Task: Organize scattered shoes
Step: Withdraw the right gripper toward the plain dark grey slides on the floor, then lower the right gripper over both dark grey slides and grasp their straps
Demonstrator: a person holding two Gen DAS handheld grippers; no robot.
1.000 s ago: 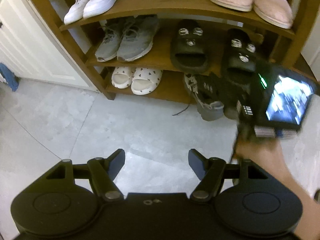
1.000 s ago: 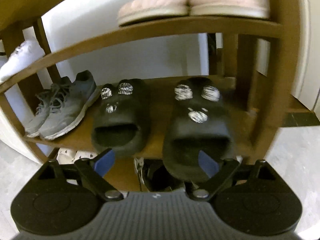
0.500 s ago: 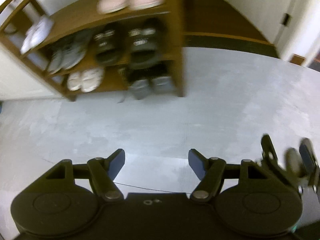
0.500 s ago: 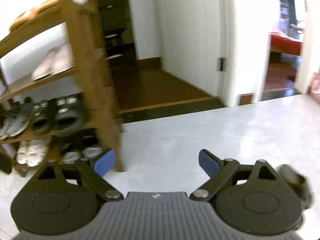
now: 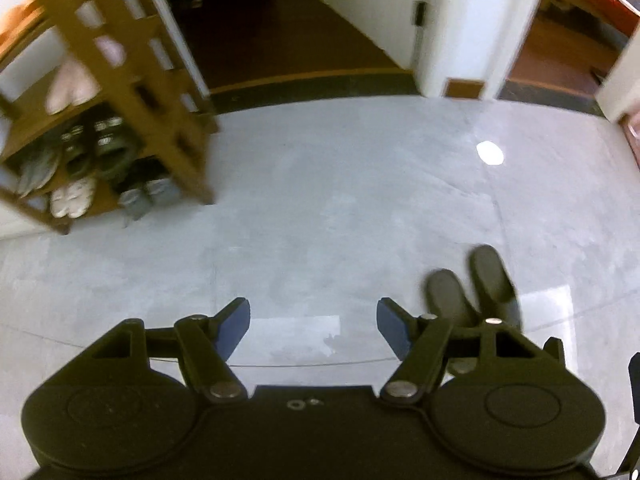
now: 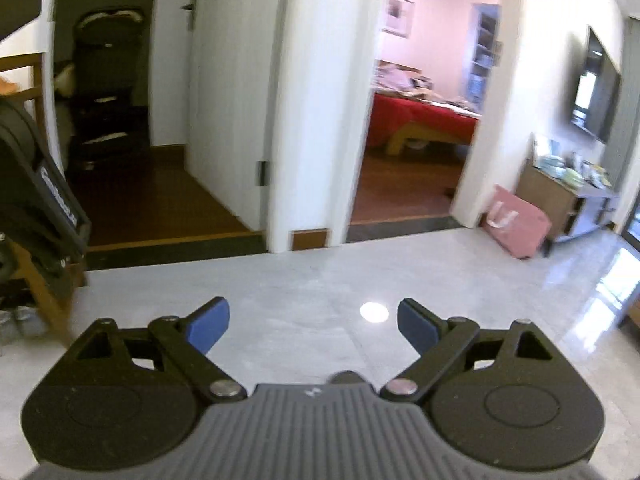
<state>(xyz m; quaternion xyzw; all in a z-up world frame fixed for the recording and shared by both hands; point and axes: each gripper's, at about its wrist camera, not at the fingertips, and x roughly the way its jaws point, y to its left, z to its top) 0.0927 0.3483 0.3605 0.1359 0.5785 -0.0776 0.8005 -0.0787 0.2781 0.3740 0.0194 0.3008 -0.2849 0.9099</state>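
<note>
A wooden shoe rack (image 5: 132, 92) stands at the far left in the left wrist view, blurred, with pink slippers (image 5: 74, 84), black slides (image 5: 94, 144), white slippers (image 5: 72, 200) and grey shoes (image 5: 142, 196) on its shelves. A pair of dark grey shoes (image 5: 468, 288) lies on the floor just ahead and right of my left gripper (image 5: 314, 322), which is open and empty. My right gripper (image 6: 314, 322) is open and empty, above bare floor, facing the doorways. The rack's edge (image 6: 44, 296) shows at its far left.
Grey tiled floor (image 5: 340, 200) spreads between rack and doorways. A dark room with a stroller (image 6: 108, 92) and a bedroom with a red bed (image 6: 424, 120) open ahead. A pink bag (image 6: 516, 226) leans by a low cabinet (image 6: 568, 196) at right.
Both grippers have swung away from the rack toward the right and pulled back. The rack slid to the left edge; the dark grey shoes came into the left wrist view. Both stayed open.
</note>
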